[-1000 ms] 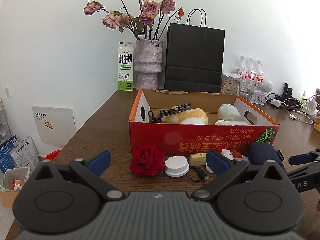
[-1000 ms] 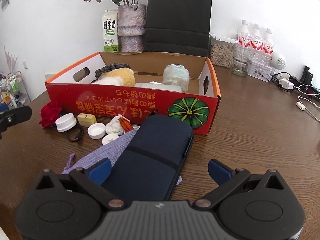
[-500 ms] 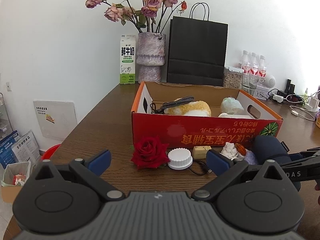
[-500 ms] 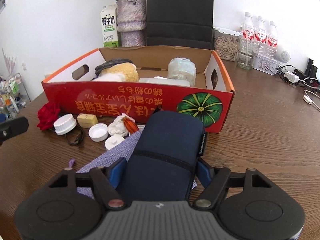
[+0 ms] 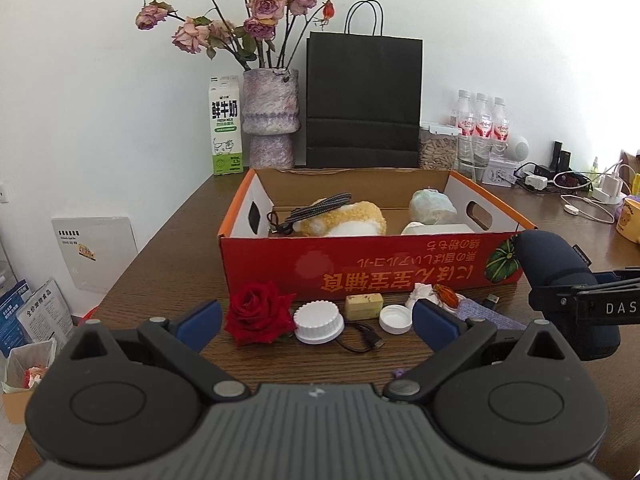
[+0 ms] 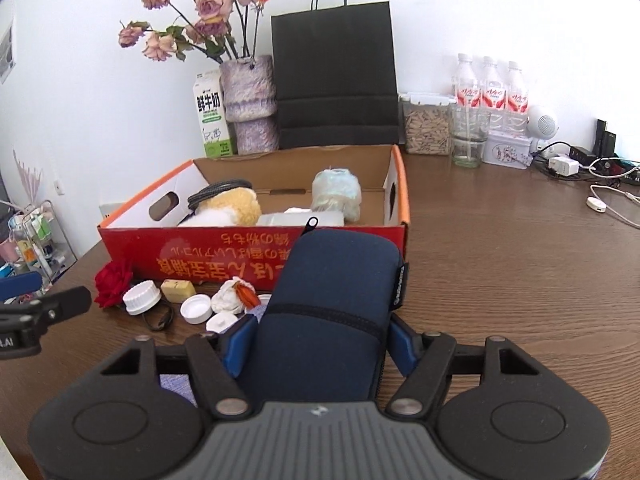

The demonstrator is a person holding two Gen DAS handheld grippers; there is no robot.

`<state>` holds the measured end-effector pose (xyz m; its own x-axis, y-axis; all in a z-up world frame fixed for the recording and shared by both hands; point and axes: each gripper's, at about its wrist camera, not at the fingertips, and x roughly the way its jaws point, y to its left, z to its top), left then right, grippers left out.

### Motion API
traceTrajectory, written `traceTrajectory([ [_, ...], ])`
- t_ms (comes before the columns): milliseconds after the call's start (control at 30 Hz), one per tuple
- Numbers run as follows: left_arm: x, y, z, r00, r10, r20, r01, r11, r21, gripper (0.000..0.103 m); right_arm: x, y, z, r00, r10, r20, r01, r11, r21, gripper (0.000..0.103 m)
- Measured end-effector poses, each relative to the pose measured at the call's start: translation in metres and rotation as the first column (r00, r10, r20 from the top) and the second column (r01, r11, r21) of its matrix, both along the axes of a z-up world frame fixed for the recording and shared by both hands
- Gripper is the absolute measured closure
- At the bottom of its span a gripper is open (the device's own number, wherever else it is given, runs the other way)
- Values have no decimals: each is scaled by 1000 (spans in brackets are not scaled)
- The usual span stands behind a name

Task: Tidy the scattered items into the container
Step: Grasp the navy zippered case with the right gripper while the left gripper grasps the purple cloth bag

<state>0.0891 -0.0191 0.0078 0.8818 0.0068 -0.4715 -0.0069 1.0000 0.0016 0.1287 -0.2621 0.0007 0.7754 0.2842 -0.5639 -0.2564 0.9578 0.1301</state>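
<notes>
Behind red box [image 5: 360, 272], milk carton [image 5: 226, 132] reading "FRESH MILK", black bag [image 5: 364, 100]

Left wrist view low over the near desk [image 5: 168, 256] edge, facing the red box [image 5: 360, 264] and far wall, right wrist view nearer, further right, angled down, both sharing box, vase [image 6: 250, 104], black bag [image 6: 336, 76]

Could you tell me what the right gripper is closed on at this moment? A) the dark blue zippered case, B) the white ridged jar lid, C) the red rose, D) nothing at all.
A: in the right wrist view the right gripper has its blue pads pressed against both sides of the dark blue zippered case, while the red rose lies untouched on the table.
</notes>
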Motion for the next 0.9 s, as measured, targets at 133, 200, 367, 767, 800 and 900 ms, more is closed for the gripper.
traceTrajectory([
  [133, 4, -22, 2, 998, -51, -26, 51, 999, 7, 0, -4, -16, -1, 1000, 5, 12, -5, 1000, 4, 36],
  [200, 8, -35, 1, 996, -82, -46, 82, 997, 8, 0, -6, -24, -2, 1000, 6, 16, -6, 1000, 6, 36],
  [367, 19, -69, -11, 984, -136, -116, 138, 990, 14, 0, -9, -44, -5, 1000, 21, 21, -21, 1000, -1, 36],
  [767, 33, -90, -50, 974, -62, -219, 61, 998, -10, 19, -11, -68, -13, 995, 94, 30, -95, 995, 26, 36],
  [800, 31, -90, -49, 975, -64, -212, 64, 998, -6, 30, -12, -69, -14, 995, 100, 30, -101, 994, 33, 36],
  [900, 27, -94, -45, 976, -77, -204, 80, 997, 3, 65, -12, -68, -16, 993, 113, 31, -115, 992, 52, 36],
])
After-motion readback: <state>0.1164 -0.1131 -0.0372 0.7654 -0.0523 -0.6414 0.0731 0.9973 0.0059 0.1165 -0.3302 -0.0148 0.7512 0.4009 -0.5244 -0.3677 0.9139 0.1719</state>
